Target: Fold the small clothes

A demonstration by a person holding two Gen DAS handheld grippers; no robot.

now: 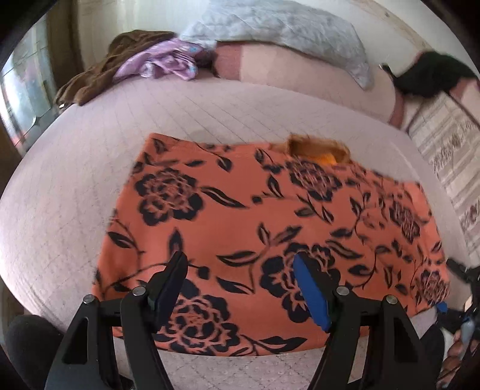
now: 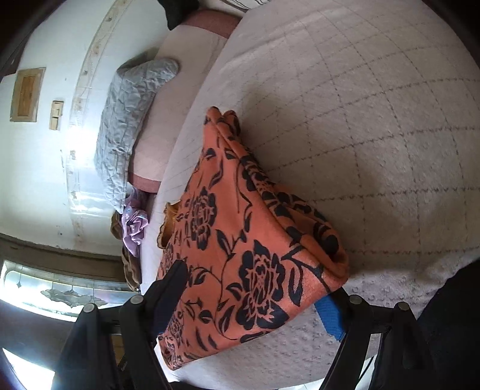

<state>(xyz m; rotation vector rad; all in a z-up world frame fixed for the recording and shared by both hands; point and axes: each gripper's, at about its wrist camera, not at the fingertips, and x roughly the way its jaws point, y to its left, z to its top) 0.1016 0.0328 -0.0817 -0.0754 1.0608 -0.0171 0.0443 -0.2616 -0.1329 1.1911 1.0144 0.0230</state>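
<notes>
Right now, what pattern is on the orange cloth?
Black roses and leaves on the orange cloth, clearest in the left wrist view.

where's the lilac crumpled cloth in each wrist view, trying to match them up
Left wrist: lilac cloth lies upper left, on the brown garment, left of the grey quilted pillow.
Right wrist: lilac cloth sits at middle left, below the pillow, at the bed's edge.
Shared landmark: the orange floral garment fills the centre of both.
</notes>
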